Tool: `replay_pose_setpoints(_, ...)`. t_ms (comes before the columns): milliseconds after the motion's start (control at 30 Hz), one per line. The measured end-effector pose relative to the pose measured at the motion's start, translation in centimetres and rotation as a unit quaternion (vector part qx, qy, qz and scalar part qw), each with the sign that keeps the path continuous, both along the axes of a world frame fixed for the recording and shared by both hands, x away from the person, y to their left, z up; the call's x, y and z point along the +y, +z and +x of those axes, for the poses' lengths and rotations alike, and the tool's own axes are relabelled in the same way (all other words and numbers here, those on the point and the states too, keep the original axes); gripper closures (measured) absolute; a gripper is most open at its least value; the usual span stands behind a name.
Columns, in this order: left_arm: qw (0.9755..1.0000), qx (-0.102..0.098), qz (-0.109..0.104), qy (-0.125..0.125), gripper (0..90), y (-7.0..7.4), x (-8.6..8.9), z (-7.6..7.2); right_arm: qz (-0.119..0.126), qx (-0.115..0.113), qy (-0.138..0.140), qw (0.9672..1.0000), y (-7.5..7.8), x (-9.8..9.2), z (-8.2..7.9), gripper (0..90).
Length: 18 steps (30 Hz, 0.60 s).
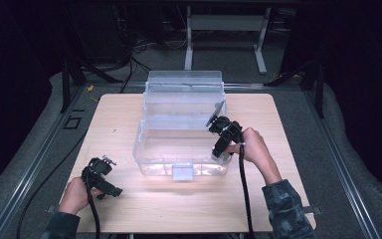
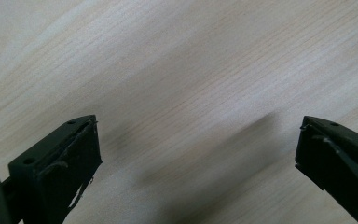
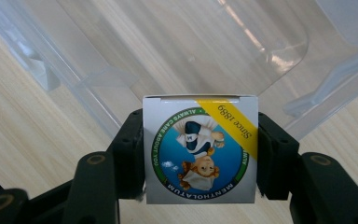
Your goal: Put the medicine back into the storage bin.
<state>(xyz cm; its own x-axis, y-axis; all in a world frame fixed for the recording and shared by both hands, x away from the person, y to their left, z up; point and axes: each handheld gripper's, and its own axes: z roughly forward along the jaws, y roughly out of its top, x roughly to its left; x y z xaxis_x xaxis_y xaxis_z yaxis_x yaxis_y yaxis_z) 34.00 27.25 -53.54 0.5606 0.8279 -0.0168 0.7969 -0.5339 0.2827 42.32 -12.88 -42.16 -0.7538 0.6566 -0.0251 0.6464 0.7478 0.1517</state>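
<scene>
near the front left corner of the wooden table (image 1: 129, 209), the person's left hand (image 1: 74, 195) holds the left gripper (image 1: 101, 175) low over the bare board. in the left gripper view its two black jaws stand wide apart with nothing between them, and pale wood grain and their soft shadows lie beyond.

farther in, toward the right side of the table, the right hand (image 1: 251, 148) holds the right gripper (image 3: 200, 154) up against the right wall of a clear plastic storage box (image 1: 179, 124). in the right gripper view its jaws are clamped on the two sides of a small white mentholatum box (image 3: 200, 149), whose round blue and green label reads upside down, with a yellow "since 1889" band across one corner. the carton is lifted off the table, poised at the clear box's rim, and the transparent walls and floor show past it. in the high view it appears as a small grey slab at the gripper's tip (image 1: 216, 113), tilted against the clear wall.

the clear box sits in the middle of the table, reaching to the far edge, with a grey latch (image 1: 182, 172) on its near wall.
</scene>
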Motion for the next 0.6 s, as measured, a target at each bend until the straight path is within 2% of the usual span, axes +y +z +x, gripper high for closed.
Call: replay_pose_setpoints(600,1.0000,0.006,0.004,-0.006,0.0,-0.1,-0.1,0.0,-0.016,0.018,-0.002,0.9997,-1.8,0.9,0.5,45.0)
